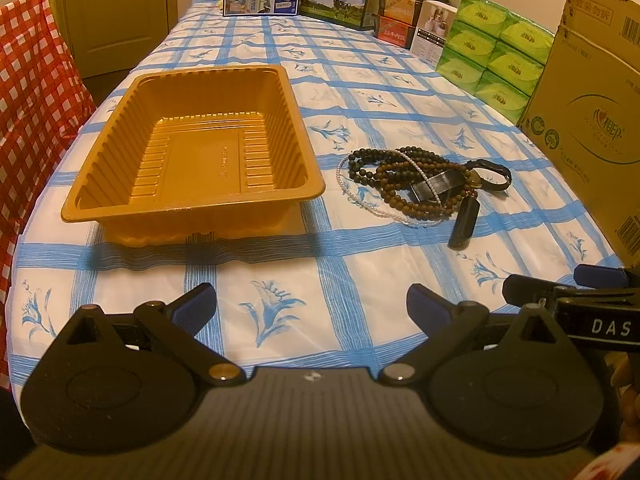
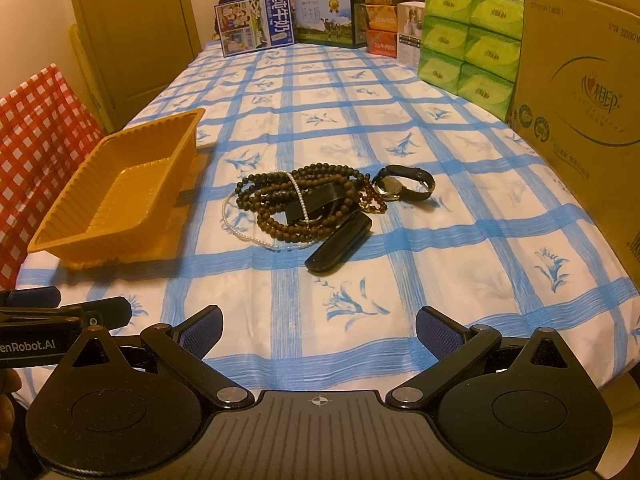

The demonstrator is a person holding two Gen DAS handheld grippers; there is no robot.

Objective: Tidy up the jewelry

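While nothing has yet been picked up, a long counter (image 2: pixel 460 216) draped in a blue-and-white checked cloth fills the room, with cartons and tissue packs stacked along its far end and right side. On the left sits an orange plastic tray (image 1: pixel 192 200), ribbed inside and holding nothing. Just to the right of the tray, apart from it, lies a tangled heap of jewelry (image 2: pixel 304 204): dark bead strands (image 2: pixel 320 172), brown bead strands (image 1: pixel 394 194), a thin white pearl string (image 2: pixel 236 228), a wristwatch (image 2: pixel 400 186) at the heap's right edge, and a black oblong piece (image 2: pixel 340 246) nearest the viewer.

Both tools hover low at the near edge, well back from the heap. The left hand-held gripper (image 1: pixel 312 306) is released, its blue-padded fingers spread wide over bare cloth. The right hand-held gripper (image 2: pixel 318 330) is likewise released and grasps nothing.

This looks like the very start: the sorting has not begun. The next move likely calls for reaching forward to the heap and pinching one loose piece, perhaps the black oblong, without dragging the knotted strands along.
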